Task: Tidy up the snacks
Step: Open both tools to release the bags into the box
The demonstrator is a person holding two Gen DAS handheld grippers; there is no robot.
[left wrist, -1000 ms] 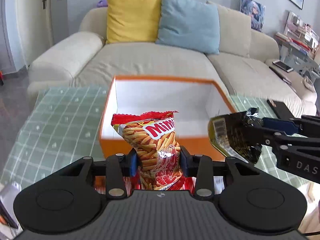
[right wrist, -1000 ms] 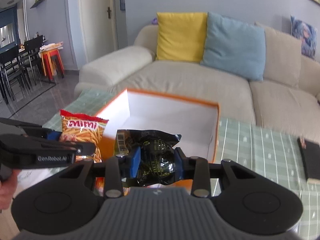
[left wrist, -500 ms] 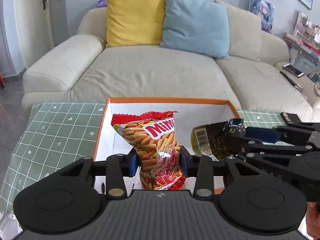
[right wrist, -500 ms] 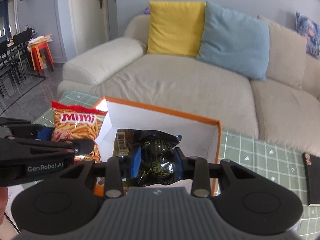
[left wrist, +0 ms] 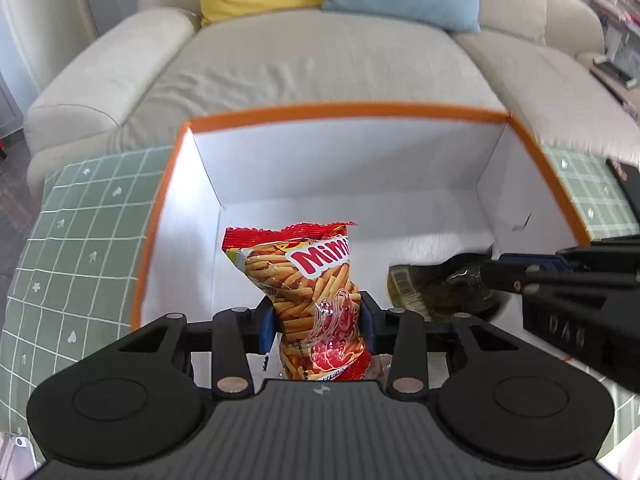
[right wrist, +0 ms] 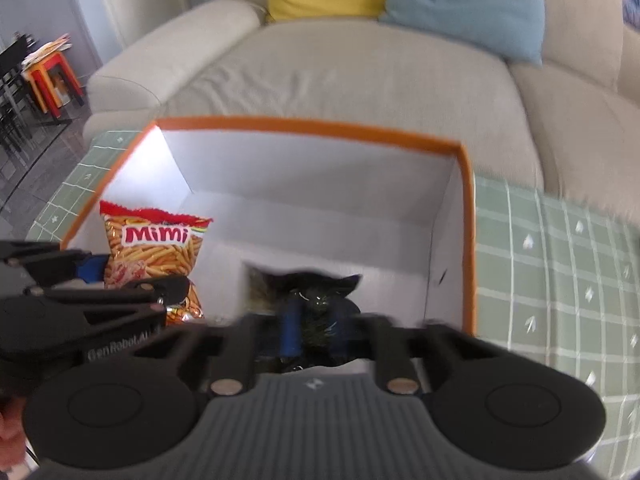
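My left gripper (left wrist: 316,320) is shut on a red and orange Mimi snack bag (left wrist: 308,280) and holds it upright inside the orange box (left wrist: 344,112), at the left of its white interior. My right gripper (right wrist: 314,332) is shut on a black snack packet (right wrist: 316,300) and holds it low inside the same box (right wrist: 312,126), at the right. The Mimi bag (right wrist: 156,248) and left gripper (right wrist: 128,280) show at the left of the right wrist view. The black packet (left wrist: 436,288) and right gripper (left wrist: 500,276) show at the right of the left wrist view.
The box stands on a table with a green checked cloth (left wrist: 80,240). A dark flat object (left wrist: 624,180) lies on the cloth at the right. A beige sofa (left wrist: 340,60) with yellow and blue cushions is behind. A red stool (right wrist: 52,80) stands far left.
Both grippers have moved forward and down, from above the box's front edge into its interior, each still holding its packet. The cameras now tilt down into the box.
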